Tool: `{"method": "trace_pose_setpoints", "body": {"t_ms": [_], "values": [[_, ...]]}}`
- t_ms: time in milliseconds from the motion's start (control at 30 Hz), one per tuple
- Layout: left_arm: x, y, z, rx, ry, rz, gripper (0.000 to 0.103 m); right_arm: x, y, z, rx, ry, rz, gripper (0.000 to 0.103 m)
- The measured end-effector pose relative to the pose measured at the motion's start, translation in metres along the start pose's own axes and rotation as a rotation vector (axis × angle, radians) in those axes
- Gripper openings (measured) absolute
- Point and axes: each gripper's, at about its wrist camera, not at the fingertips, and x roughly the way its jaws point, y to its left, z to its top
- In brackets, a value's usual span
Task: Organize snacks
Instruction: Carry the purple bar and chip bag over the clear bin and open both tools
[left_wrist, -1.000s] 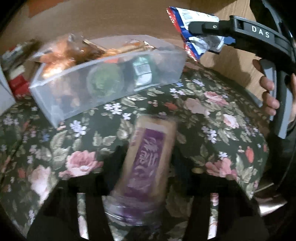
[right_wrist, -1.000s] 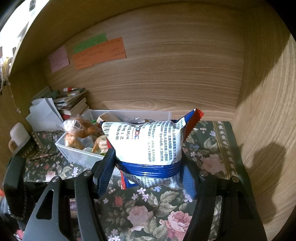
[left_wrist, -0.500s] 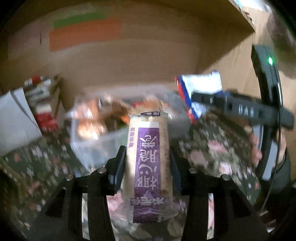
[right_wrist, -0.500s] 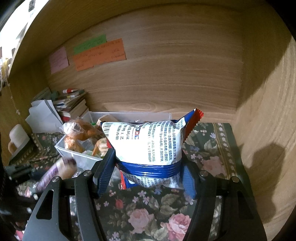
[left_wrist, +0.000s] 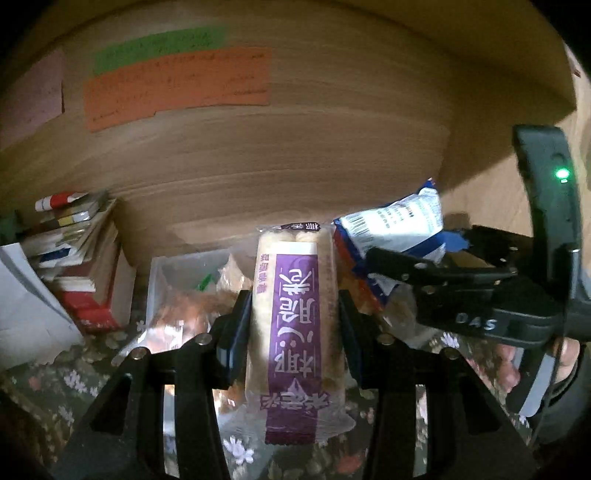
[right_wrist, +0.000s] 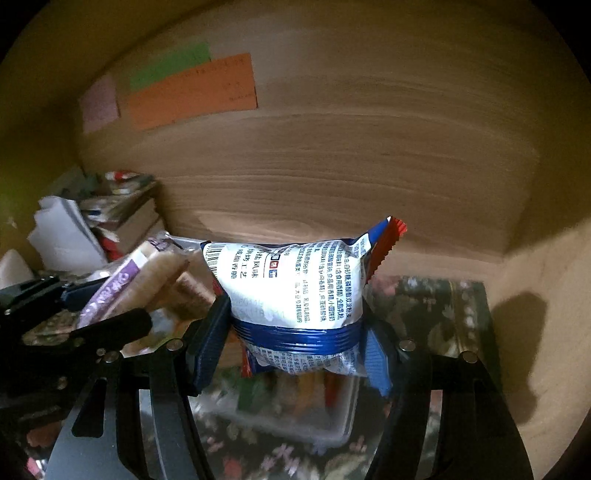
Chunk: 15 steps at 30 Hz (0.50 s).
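Snacks are in both grippers. The purple-labelled cracker pack (left_wrist: 293, 321) stands upright at the centre of the left wrist view, the left gripper (left_wrist: 293, 332) with its jaws clamped on the pack's long sides. The white and blue pouch (right_wrist: 295, 295) sits mid-frame in the right wrist view, the right gripper (right_wrist: 295, 332) pinching it across its lower half. The clear plastic bin (right_wrist: 332, 424), already holding other snacks, lies below the pouch on the floral-covered surface (right_wrist: 436, 295).

We judge both packs light and slick-wrapped. The crackers look brittle, so we would grip them gently across the sides. The pouch is soft and puffy; we would hold it low, near the seam.
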Motion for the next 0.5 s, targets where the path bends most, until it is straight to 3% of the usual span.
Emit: {"method": "trace_pose_setpoints", "body": {"t_ms": [400, 500], "values": [[0.032, 0.018, 0.0, -0.056, 0.056, -0.003, 0.045, 0.037, 0.016, -0.006, -0.089, 0.084, 0.008, 0.064], [0.026, 0.021, 0.0, -0.068, 0.039, -0.007, 0.053, 0.033, 0.019, -0.01, -0.103, 0.089, -0.002, 0.063]]}}
